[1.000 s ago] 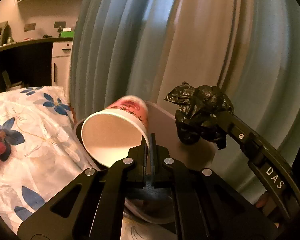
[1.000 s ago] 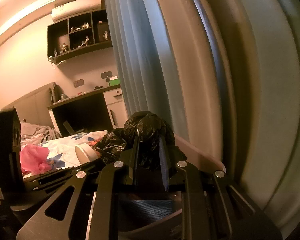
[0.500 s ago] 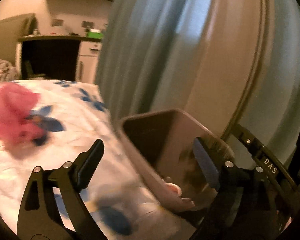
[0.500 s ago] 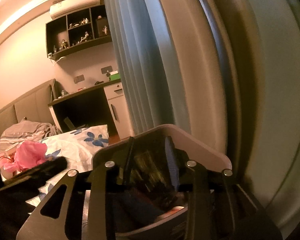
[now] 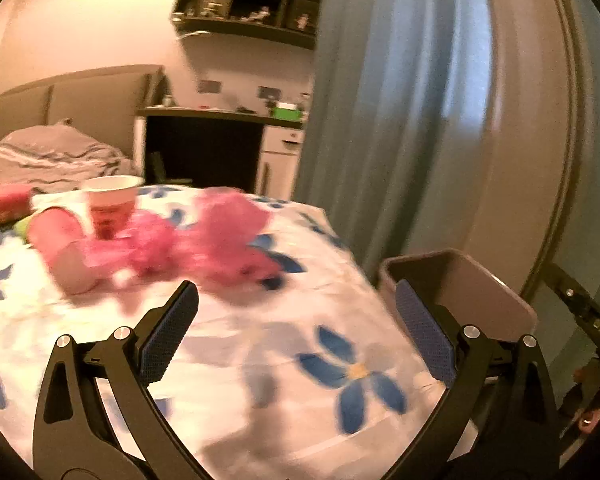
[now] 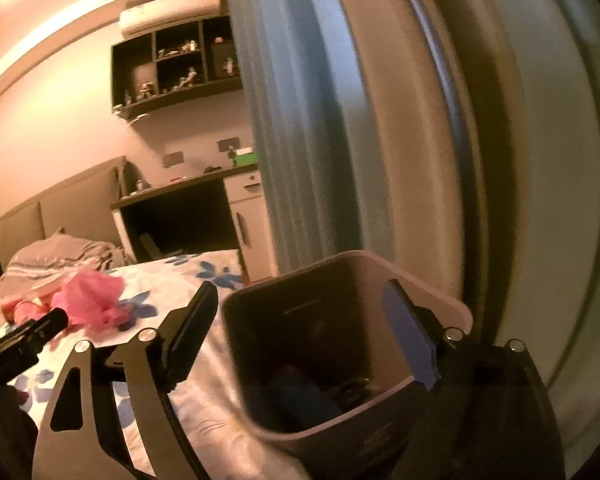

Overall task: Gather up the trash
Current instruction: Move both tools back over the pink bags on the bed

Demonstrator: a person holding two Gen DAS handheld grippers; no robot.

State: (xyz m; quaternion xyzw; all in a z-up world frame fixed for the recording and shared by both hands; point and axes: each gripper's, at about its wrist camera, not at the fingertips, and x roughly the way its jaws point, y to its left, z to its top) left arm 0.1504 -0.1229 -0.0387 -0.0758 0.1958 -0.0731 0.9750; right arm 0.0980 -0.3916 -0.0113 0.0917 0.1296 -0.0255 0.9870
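Observation:
My left gripper [image 5: 294, 296] hangs over the floral bedsheet [image 5: 260, 360], its jaws opening wide with nothing between them. Ahead on the sheet lie crumpled pink trash [image 5: 220, 236], an upright paper cup [image 5: 110, 204] and a small red pack [image 5: 10, 202]. The brown bin [image 5: 488, 284] stands at the bed's right edge. My right gripper [image 6: 300, 292] is above the bin [image 6: 352, 258], jaws opening and nothing held. Dark trash [image 6: 352, 392] lies at the bin's bottom, blurred. The pink trash [image 6: 92, 296] shows at the left of the right wrist view.
Blue curtains [image 5: 380, 120] hang right behind the bin. A dark desk [image 5: 204, 152] with a white drawer unit and a wall shelf stands beyond the bed. A grey pillow [image 5: 48, 152] lies by the headboard. The left gripper's body [image 6: 24, 336] shows in the right wrist view.
The left gripper let go of the paper cup over the bin, opened wide and swung left over the bed. The right gripper opened and the black bag dropped into the bin.

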